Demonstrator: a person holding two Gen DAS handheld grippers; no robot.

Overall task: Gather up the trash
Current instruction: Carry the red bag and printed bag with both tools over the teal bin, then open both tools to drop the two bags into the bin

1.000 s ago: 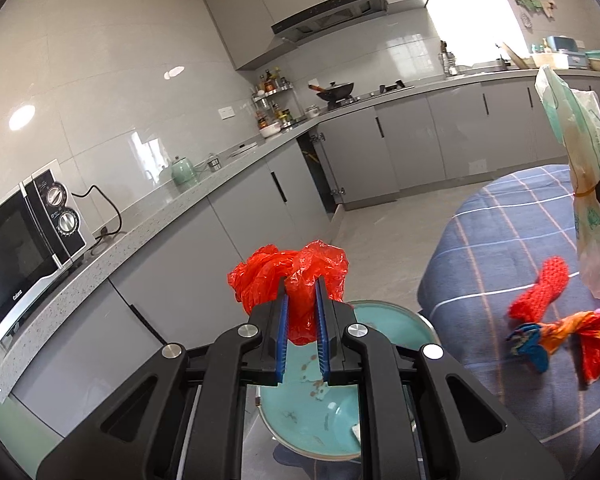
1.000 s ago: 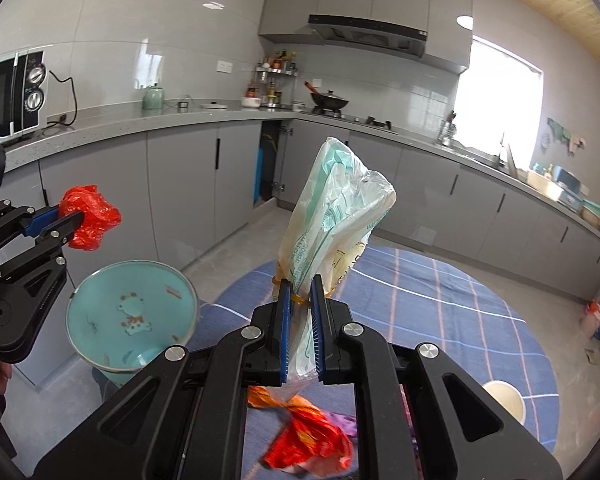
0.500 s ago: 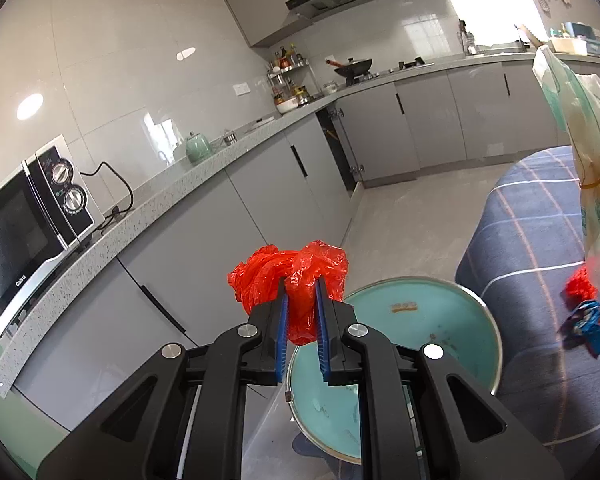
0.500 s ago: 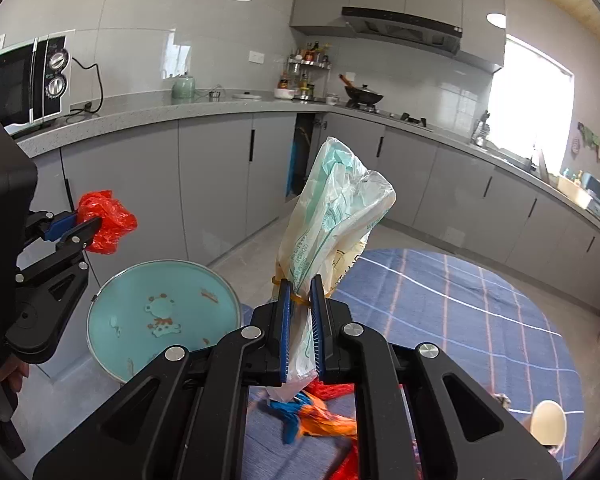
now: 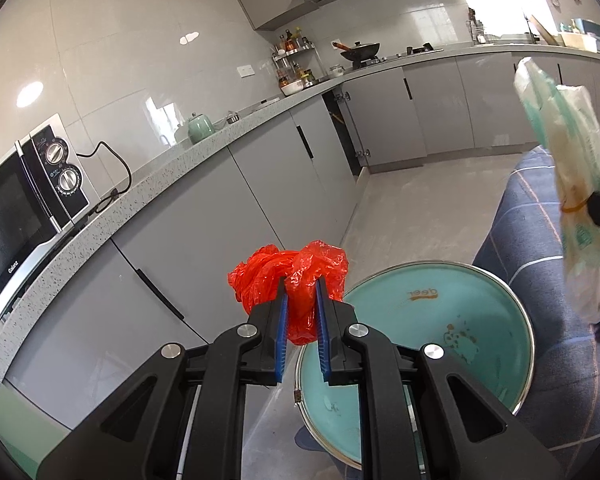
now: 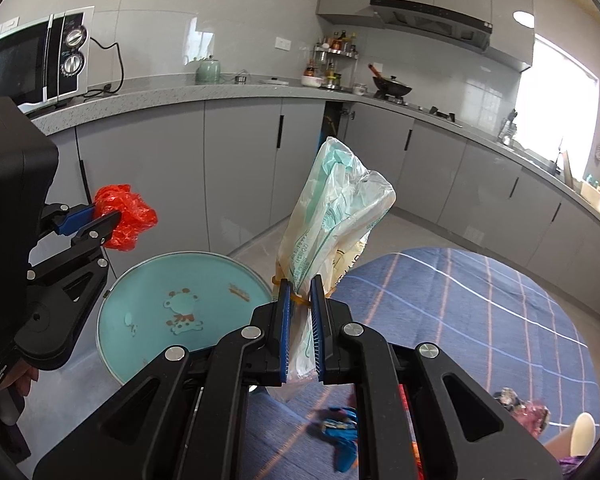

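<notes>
- Microwave (image 6: 40, 56): on the grey kitchen counter (image 6: 220, 90), far left.
- Left tool (image 5: 300, 300): blue pads nearly closed, pinching a crumpled red plastic bag (image 5: 292, 276) in the air above the bin's rim.
- Teal bin (image 6: 180, 312): round and open, on the floor between the cabinets and the table (image 6: 480, 312).
- Right tool (image 6: 300, 316): pads clamped on a clear printed plastic bag (image 6: 336, 216), upright, held near the edge of the blue checked table.
- Coloured wrappers (image 6: 340, 428): lying on the table, below the right tool.
</notes>
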